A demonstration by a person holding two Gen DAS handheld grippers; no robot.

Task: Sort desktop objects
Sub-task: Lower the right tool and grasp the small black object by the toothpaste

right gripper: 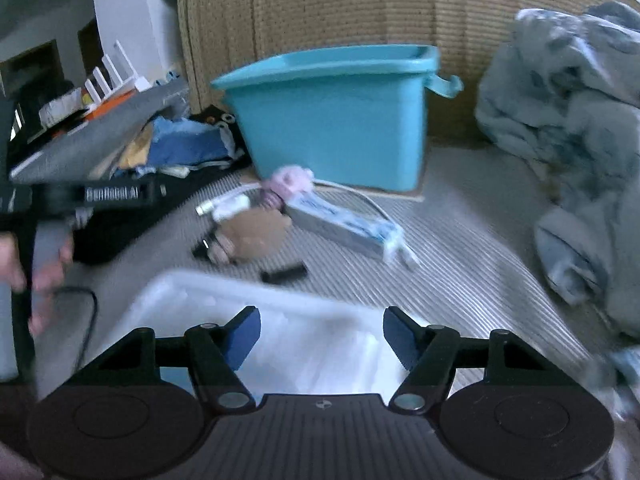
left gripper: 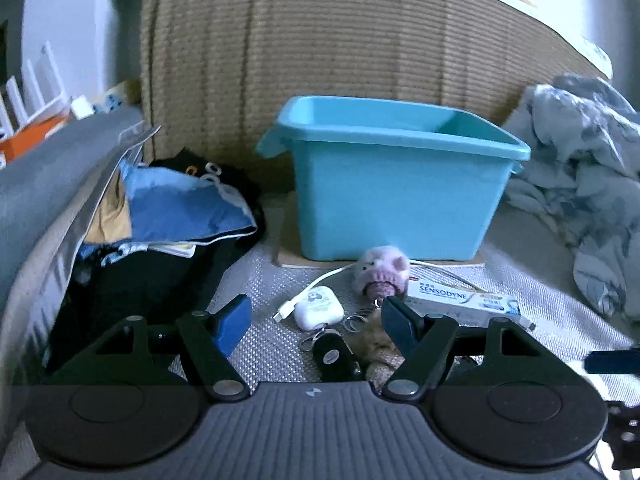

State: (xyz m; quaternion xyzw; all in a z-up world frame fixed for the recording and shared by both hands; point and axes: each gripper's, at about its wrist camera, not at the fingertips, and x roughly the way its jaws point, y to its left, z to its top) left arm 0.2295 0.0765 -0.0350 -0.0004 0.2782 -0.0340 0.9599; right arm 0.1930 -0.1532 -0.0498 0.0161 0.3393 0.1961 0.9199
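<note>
My left gripper (left gripper: 316, 316) is open and empty, low over a cluster of small items: a white earbud case (left gripper: 319, 307) with a white cable (left gripper: 320, 280), a black key fob (left gripper: 334, 354) with key rings, a pink plush pig (left gripper: 382, 270), a brown plush toy (left gripper: 380, 344) and a Sensodyne toothpaste box (left gripper: 464, 302). A teal bin (left gripper: 396, 184) stands behind them. My right gripper (right gripper: 320, 334) is open and empty above a white tray (right gripper: 280, 320). The right wrist view, blurred, shows the teal bin (right gripper: 336, 120), toothpaste box (right gripper: 340, 220), pig (right gripper: 288, 182) and a black stick (right gripper: 284, 272).
A pile of blue and black clothes (left gripper: 168, 220) lies left of the bin. A crumpled grey blanket (left gripper: 580, 168) lies at the right. A woven mat wall (left gripper: 320, 48) stands behind. The hand holding the left gripper (right gripper: 44, 264) shows at the left of the right wrist view.
</note>
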